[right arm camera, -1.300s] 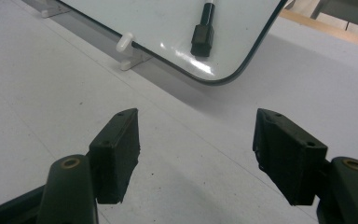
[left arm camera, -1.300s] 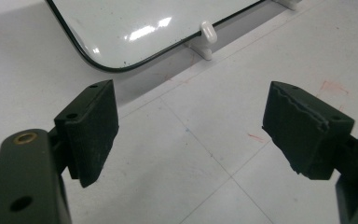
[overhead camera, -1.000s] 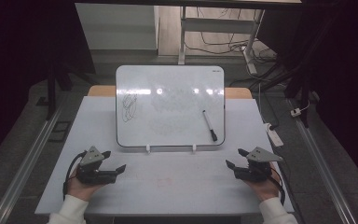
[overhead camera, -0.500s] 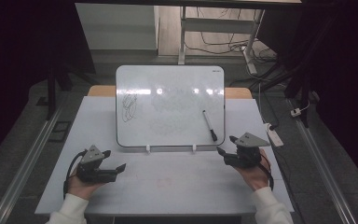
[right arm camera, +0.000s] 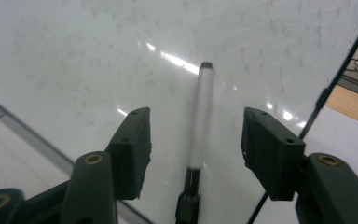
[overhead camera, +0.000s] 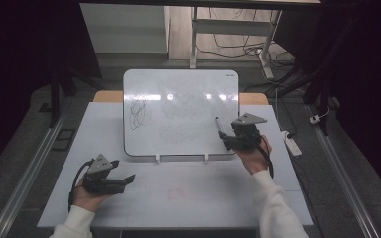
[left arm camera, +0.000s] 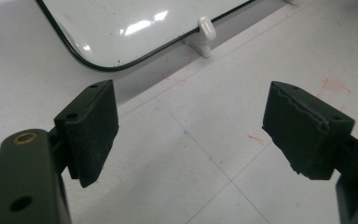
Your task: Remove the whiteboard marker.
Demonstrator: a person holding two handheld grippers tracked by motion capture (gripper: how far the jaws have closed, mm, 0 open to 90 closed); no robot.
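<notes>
White table [overhead camera: 188, 191]; whiteboard [overhead camera: 178, 94] propped; dark room beyond.

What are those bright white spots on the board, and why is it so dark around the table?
High view: lamp glare on the glossy whiteboard, dark surroundings beyond the lit table. Right gripper view: glare streaks beside the marker. Left gripper view: glare on the board's corner.

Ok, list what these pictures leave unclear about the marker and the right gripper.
- Marker, right gripper view: its dark lower end is cut off by the bottom edge.
- Marker, high view: mostly hidden behind the right gripper.
- Right gripper's fingertips: the jaws have just been closing either side of the marker, with a gap visible.
- Whiteboard scribble: too small to read.
</notes>
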